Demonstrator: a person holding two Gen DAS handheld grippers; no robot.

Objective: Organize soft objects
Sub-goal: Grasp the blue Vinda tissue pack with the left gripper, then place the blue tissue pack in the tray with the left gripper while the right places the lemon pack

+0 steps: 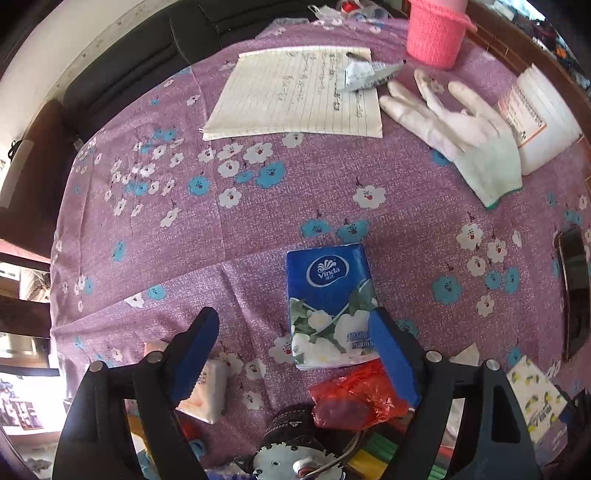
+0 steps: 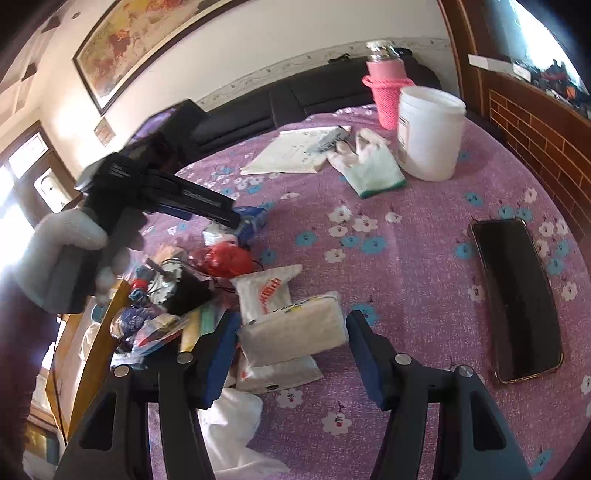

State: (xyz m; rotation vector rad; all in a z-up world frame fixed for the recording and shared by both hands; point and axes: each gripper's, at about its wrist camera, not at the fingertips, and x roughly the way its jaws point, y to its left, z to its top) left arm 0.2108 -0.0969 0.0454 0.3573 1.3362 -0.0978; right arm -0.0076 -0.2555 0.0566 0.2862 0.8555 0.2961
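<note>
A blue Vinda tissue pack (image 1: 330, 306) lies flat on the purple floral cloth (image 1: 166, 240). My left gripper (image 1: 295, 354) points down over it, open wide; the right pad (image 1: 393, 354) sits at the pack's lower right corner, the left pad (image 1: 195, 354) stands well clear. In the right wrist view this gripper (image 2: 232, 219), in a gloved hand (image 2: 62, 240), hovers at the blue pack (image 2: 253, 219). My right gripper (image 2: 293, 354) is shut on a white tissue pack (image 2: 291, 328), pads against both ends. A white work glove (image 1: 461, 136) lies at the far right.
A red plastic bag (image 1: 354, 398), a peach tissue pack (image 1: 207, 391) and a small motor (image 1: 291, 450) crowd the near edge. Farther off are a notepad (image 1: 295, 92), a pink knitted cup (image 1: 436, 33) and a white jar (image 2: 430, 133). A phone (image 2: 517, 299) lies right.
</note>
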